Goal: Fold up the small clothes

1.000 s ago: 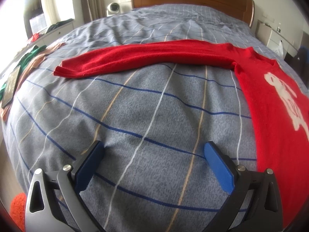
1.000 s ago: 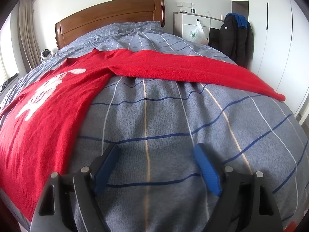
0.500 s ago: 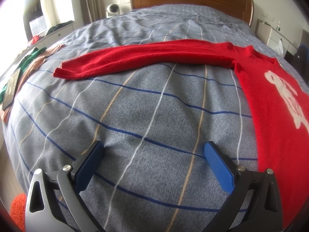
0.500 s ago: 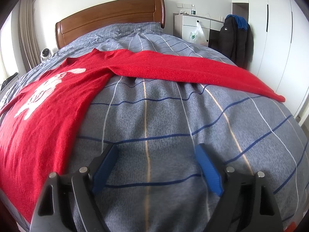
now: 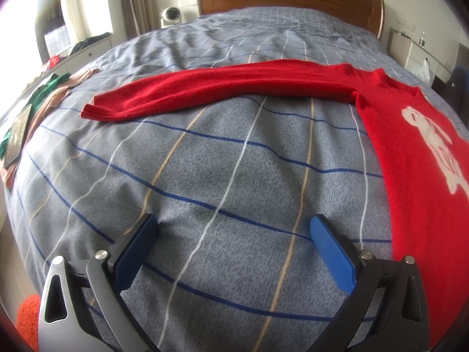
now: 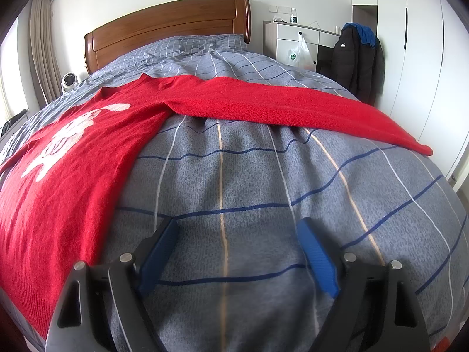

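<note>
A red sweater (image 5: 416,158) with a white print lies flat on the grey checked bedcover, both sleeves spread out sideways. Its one sleeve (image 5: 222,88) runs to the left in the left wrist view; the other sleeve (image 6: 307,108) runs to the right in the right wrist view, beside the sweater's body (image 6: 67,176). My left gripper (image 5: 234,226) hovers open over bare bedcover, left of the sweater's body and below the sleeve. My right gripper (image 6: 239,228) is open too, over bare bedcover right of the body. Nothing sits between either pair of blue pads.
Green and tan clothes (image 5: 49,94) and a dark tablet-like slab (image 5: 17,132) lie at the bed's left edge. A wooden headboard (image 6: 173,29) stands at the far end. A white dresser (image 6: 296,41) and hanging dark jackets (image 6: 357,61) are to the right. Something orange (image 5: 27,319) shows low left.
</note>
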